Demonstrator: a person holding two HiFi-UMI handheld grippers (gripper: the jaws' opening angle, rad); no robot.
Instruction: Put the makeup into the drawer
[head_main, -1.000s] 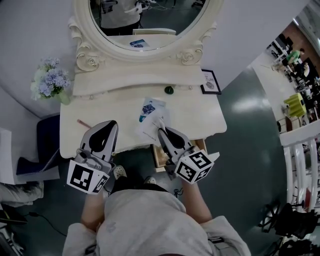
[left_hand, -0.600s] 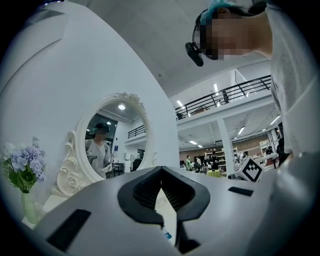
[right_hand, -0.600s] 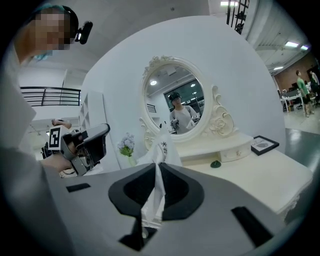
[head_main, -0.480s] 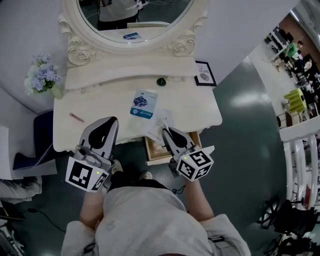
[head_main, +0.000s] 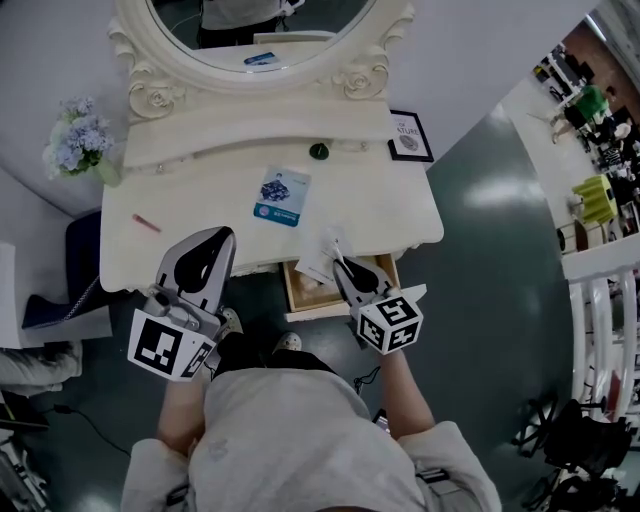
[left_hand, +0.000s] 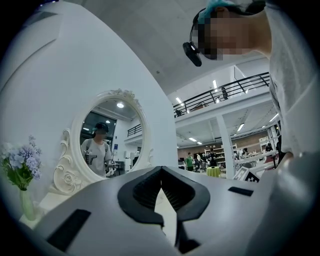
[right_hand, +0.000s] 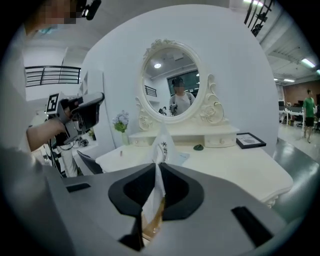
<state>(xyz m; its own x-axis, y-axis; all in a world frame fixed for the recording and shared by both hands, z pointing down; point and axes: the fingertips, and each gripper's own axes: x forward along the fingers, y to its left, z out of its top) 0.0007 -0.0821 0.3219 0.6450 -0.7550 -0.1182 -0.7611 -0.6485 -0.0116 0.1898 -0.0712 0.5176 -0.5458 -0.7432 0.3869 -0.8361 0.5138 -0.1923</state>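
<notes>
White sachet (head_main: 320, 262) pinched by one edge in the right gripper (head_main: 337, 266), over the open drawer (head_main: 293, 300); left gripper (head_main: 220, 235) pressed together, empty. Risk: it's floppy, so it could catch the drawer front and drop outside.

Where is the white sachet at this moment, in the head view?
The white sachet is just right of centre, clamped between the fingers of the right gripper. It hangs over the open drawer at the front edge of the dressing table.

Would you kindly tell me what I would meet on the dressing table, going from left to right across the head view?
flower bouquet → pink stick → blue-and-white packet → green round item → framed picture
</notes>
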